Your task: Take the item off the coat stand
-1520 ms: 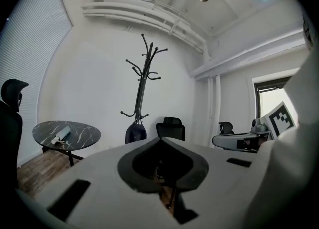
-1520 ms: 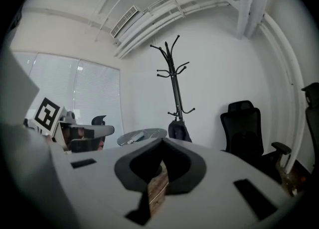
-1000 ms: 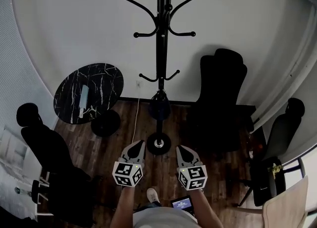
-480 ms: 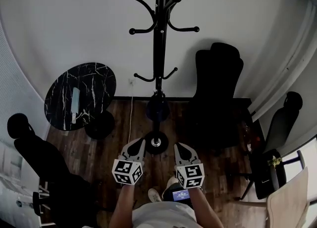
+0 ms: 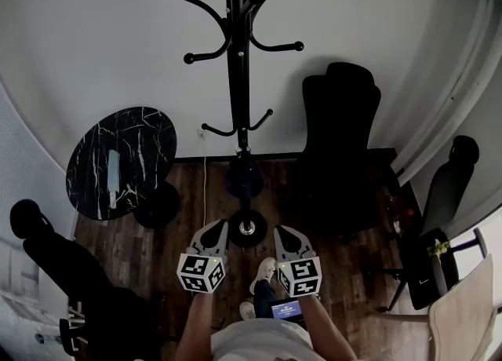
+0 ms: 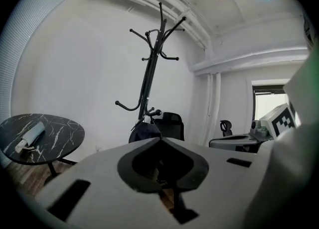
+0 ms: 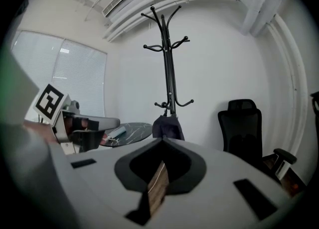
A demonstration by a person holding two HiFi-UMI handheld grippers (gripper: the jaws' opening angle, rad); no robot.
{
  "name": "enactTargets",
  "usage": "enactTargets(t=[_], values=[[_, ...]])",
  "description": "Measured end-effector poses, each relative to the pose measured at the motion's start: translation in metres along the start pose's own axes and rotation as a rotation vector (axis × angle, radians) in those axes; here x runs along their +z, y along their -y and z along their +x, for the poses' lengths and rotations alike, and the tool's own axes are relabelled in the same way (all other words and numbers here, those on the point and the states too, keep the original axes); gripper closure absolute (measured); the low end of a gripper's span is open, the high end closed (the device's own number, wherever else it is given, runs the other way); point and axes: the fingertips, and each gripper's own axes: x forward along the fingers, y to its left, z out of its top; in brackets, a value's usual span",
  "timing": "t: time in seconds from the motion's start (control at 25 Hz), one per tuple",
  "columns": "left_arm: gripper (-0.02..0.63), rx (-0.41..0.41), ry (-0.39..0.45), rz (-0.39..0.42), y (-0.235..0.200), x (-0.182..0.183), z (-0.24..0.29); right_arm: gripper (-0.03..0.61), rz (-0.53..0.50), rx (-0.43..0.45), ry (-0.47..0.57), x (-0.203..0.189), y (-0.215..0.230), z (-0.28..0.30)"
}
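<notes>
No words, brands or numbers were legible anywhere, only black-and-white square code markers (image 5: 300, 276) showed on the cubes of the left gripper (image 5: 218, 229) and right gripper (image 5: 282, 232), small lit screen (image 5: 287, 309) at the person's waist was too tiny to read

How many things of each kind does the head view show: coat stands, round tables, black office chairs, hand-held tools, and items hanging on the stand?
Coat stand: 1
Round table: 1
Black office chairs: 3
Tools, left and right: 2
Hanging dark item: 1
Total: 8
</notes>
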Motion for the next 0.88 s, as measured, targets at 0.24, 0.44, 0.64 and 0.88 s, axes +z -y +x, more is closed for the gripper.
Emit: enactTargets(t=[0.24,0.44,0.64,0.88], values=[[0.594,-0.007,0.015,-0.003,-0.006,-0.001,0.01,0.566,-0.017,0.005,-0.007,0.001,0.006,0.017],[0.594,0.02,-0.007,0.011,-0.017,-0.006,0.022,0.566,-0.012,0.008,-0.024,-0.001,0.014,0.032],[0.594,0.031,-0.047,0.013,-0.029,-0.012,0.042,0.566,-0.006,0.016,-0.056,-0.005,0.023,0.053],[0.594,0.039,-0.052,0.011,-0.048,-0.011,0.062,0.566,0.002,0.017,-0.071,-0.004,0.032,0.081]])
